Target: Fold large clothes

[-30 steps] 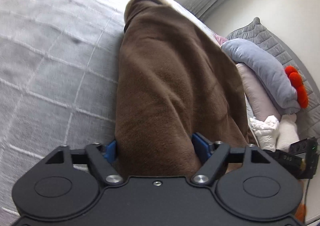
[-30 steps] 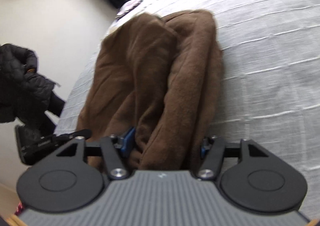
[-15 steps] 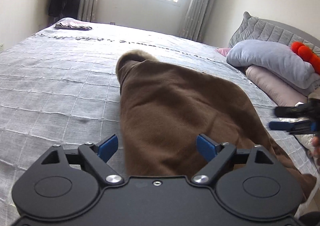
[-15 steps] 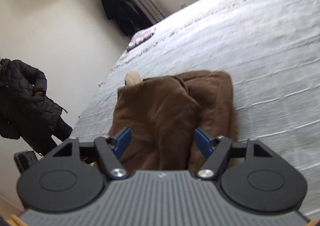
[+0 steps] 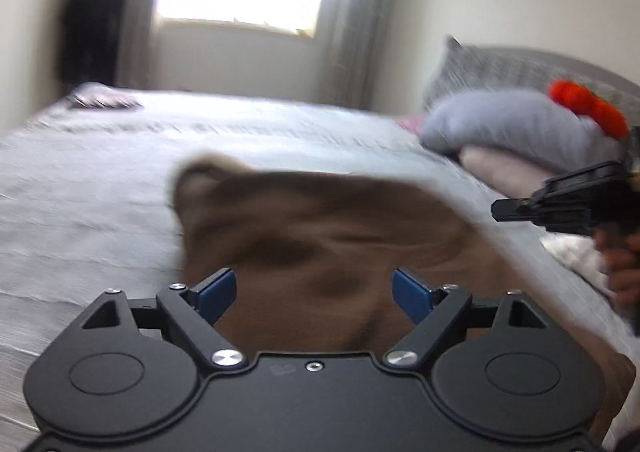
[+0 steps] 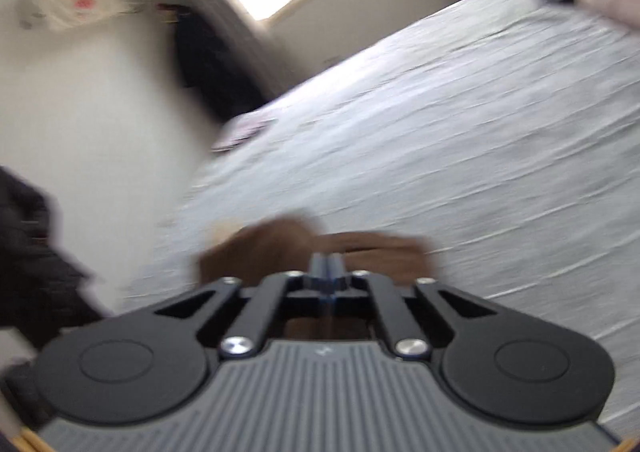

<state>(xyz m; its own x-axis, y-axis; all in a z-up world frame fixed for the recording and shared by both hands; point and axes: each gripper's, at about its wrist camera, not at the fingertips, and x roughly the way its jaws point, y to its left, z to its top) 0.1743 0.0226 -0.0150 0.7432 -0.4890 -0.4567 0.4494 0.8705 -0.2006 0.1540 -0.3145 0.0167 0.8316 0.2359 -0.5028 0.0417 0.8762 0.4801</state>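
Note:
A brown fleece garment (image 5: 320, 236) lies folded lengthwise on the grey bedspread (image 5: 80, 203). My left gripper (image 5: 314, 294) is open and empty, lifted above the near end of the garment, its blue pads wide apart. My right gripper (image 6: 327, 264) is shut with nothing between its pads, raised above the garment's other end (image 6: 360, 252). It also shows at the right of the left wrist view (image 5: 560, 203), held by a hand. Both views are motion-blurred.
Grey and pink pillows (image 5: 504, 127) and a red plush (image 5: 588, 103) lie at the headboard. A small folded cloth (image 5: 104, 101) lies at the far bed edge. A dark coat (image 6: 32, 260) hangs at the left wall.
Both grippers let go of the garment and lifted away from it. The right gripper then closed empty. The left stayed open. Both cameras tilted up toward the window.

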